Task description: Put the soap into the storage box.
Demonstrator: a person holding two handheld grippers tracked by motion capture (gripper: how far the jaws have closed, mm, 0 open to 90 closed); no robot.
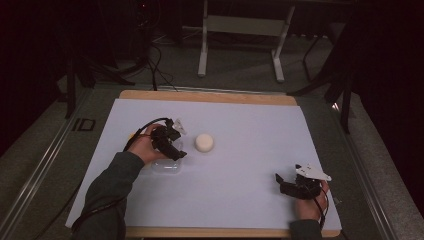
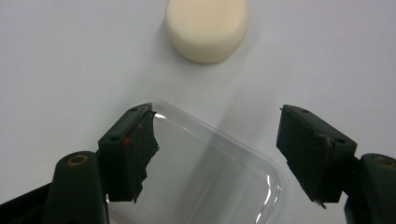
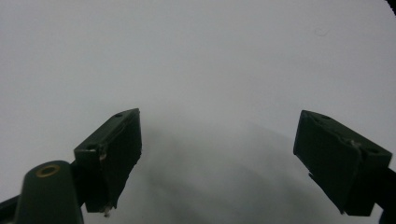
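the left gripper holds its jaws apart over a clear plastic container, one pad at the container's rim, the other off its far side, neither visibly pressing. the thin, slick plastic could likely slip or buckle if the jaws close off-centre, or skid across the white sheet toward the cream round block just beyond the container. the right gripper, well apart from the container near the sheet's near edge, rests with its jaws spread and nothing between them.
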